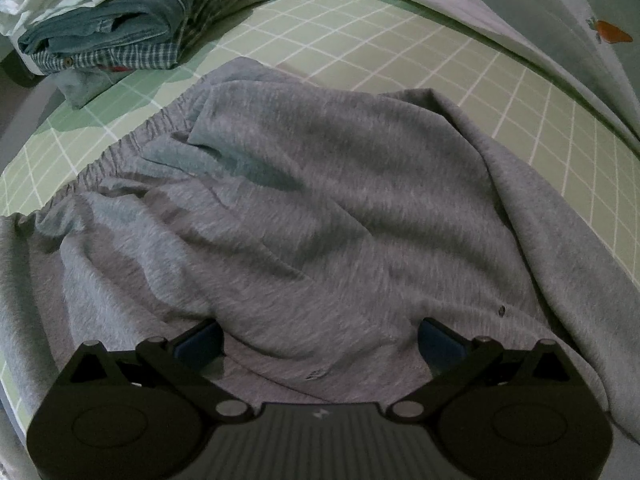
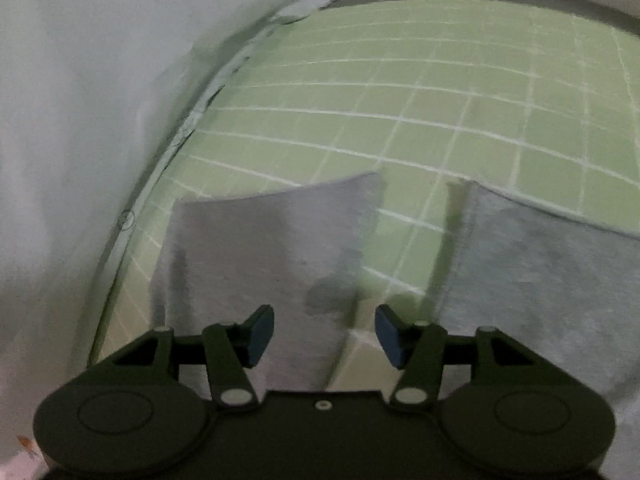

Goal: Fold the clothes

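Grey sweatpants (image 1: 320,200) lie rumpled on the green checked sheet (image 1: 400,48), near folded clothes (image 1: 120,32). Left gripper (image 1: 320,340) jaws spread wide over the fabric, gripping nothing. Right gripper (image 2: 324,332) jaws released above a pant leg (image 2: 272,240).

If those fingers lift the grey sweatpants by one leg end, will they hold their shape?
Probably not: the grey sweatpants already lie in soft wrinkles, so they would likely droop. The knit looks matte, so slipping seems unlikely. They look light, though trailing cloth may drag across the green checked sheet.
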`<state>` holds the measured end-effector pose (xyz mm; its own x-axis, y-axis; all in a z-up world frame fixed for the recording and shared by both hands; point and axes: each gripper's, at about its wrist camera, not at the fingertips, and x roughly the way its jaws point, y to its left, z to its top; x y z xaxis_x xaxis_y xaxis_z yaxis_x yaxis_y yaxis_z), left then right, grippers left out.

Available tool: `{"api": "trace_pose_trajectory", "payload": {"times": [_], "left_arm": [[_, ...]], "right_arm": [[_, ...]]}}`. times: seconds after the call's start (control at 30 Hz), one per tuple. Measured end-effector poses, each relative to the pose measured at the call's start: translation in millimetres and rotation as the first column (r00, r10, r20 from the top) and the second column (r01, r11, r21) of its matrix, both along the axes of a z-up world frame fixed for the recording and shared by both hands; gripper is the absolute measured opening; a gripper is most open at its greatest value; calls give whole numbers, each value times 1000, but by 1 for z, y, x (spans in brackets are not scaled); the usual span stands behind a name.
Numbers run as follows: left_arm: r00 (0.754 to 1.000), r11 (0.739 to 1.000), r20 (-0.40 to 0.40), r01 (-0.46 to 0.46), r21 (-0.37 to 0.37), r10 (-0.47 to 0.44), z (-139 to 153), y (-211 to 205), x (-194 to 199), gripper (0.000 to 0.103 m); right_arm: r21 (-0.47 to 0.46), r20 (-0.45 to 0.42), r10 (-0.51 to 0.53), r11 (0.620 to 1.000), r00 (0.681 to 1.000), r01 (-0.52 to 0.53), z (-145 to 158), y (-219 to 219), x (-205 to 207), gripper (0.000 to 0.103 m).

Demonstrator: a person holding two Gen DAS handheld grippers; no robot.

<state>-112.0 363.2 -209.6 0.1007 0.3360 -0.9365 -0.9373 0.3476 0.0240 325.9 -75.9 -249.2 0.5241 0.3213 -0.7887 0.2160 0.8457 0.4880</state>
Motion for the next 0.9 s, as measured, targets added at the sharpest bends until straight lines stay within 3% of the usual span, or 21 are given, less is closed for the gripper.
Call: {"api": "trace_pose_trajectory", "payload": {"times": [0.07, 0.13, 0.2, 0.33, 0.67, 0.73, 0.77, 0.8, 0.83, 0.87, 0.9], "left_arm": [[1000, 1000, 2, 8, 2, -8, 0, -1, -1, 103], [1000, 1000, 4, 21, 4, -22, 0, -1, -1, 103], [1000, 1000, 6, 21, 5, -21, -1, -2, -2, 103], [1000, 1000, 7, 21, 7, -22, -1, -2, -3, 103], [1000, 1000, 10, 20, 15, -20, -1, -3, -5, 103], [1000, 1000, 12, 19, 19, -20, -1, -3, -6, 103], [1000, 1000, 12, 19, 20, -19, -1, -3, -7, 103], [1000, 1000, 13, 17, 22, -18, -1, -4, -8, 103], [1000, 1000, 13, 17, 22, -17, 0, -4, -8, 103], [1000, 1000, 13, 17, 20, -17, 0, -4, -8, 103], [1000, 1000, 13, 17, 19, -17, 0, -4, -8, 103]], "right_arm": [[-12, 8, 22, 1000, 1000, -22, 0, 6, 3, 45], [2, 10, 30, 1000, 1000, -30, -3, 8, 7, 30], [34, 2, 26, 999, 1000, -26, -5, 6, 7, 3], [94, 43, -32, 995, 999, 28, 4, -9, 3, 3], [49, 244, -84, 996, 966, 74, 76, -69, -39, 0], [21, 202, -15, 1000, 979, 11, 73, -68, -38, 4], [8, 180, 19, 1000, 984, -20, 71, -68, -37, 12], [-5, 157, 52, 999, 986, -52, 69, -67, -36, 25], [22, 122, 63, 998, 991, -66, 60, -63, -36, 33], [56, 102, 73, 995, 992, -79, 51, -58, -37, 48], [89, 83, 83, 992, 993, -91, 42, -53, -37, 54]]}}
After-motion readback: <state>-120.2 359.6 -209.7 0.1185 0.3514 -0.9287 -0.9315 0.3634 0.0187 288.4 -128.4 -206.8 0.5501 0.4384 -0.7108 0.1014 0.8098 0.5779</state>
